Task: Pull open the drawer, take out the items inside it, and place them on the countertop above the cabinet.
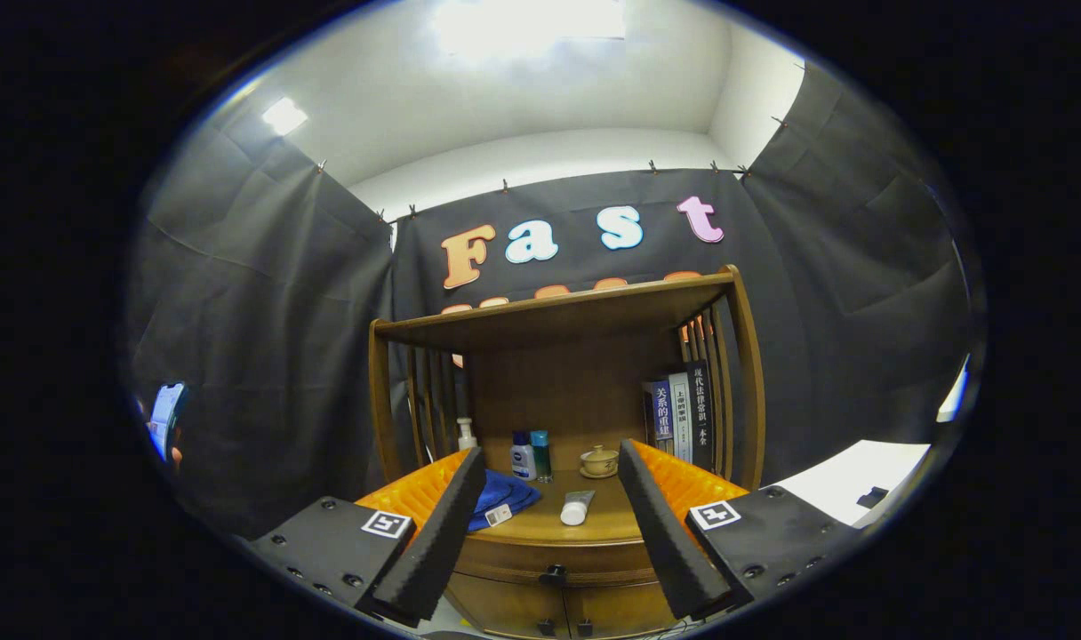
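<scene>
Gripper (548,533) fingers spread wide with nothing between them, drawer (549,562) shut below countertop (540,526) that bears a blue cloth (503,494) and white tube (577,508); drawer likely stiff and rigid, gripped by small dark knob (553,575).

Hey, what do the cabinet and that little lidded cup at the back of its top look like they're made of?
Cabinet: looks like varnished brown wood, with faint grain and a soft sheen. Lidded cup: probably glazed ceramic, tan and glossy. The hand-held gripper is open, facing the drawer knob.
</scene>
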`<action>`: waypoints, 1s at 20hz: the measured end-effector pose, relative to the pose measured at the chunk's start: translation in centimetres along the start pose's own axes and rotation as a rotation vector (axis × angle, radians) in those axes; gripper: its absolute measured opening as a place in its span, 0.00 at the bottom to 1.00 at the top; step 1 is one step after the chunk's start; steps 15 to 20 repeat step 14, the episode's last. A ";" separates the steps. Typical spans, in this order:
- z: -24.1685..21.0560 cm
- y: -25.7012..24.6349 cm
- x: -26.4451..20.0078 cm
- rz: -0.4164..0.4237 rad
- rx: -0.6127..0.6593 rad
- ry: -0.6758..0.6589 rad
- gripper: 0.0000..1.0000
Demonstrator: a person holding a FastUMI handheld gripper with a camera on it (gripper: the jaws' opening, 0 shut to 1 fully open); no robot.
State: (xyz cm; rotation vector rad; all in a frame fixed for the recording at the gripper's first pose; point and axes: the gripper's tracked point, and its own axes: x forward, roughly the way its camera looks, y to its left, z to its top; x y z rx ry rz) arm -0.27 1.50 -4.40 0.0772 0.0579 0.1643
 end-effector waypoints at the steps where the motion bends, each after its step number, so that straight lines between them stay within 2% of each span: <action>1: -0.1 -0.1 0.0 -0.001 0.001 0.001 0.98; 20: -0.7 0.0 0.2 0.006 0.041 0.017 0.98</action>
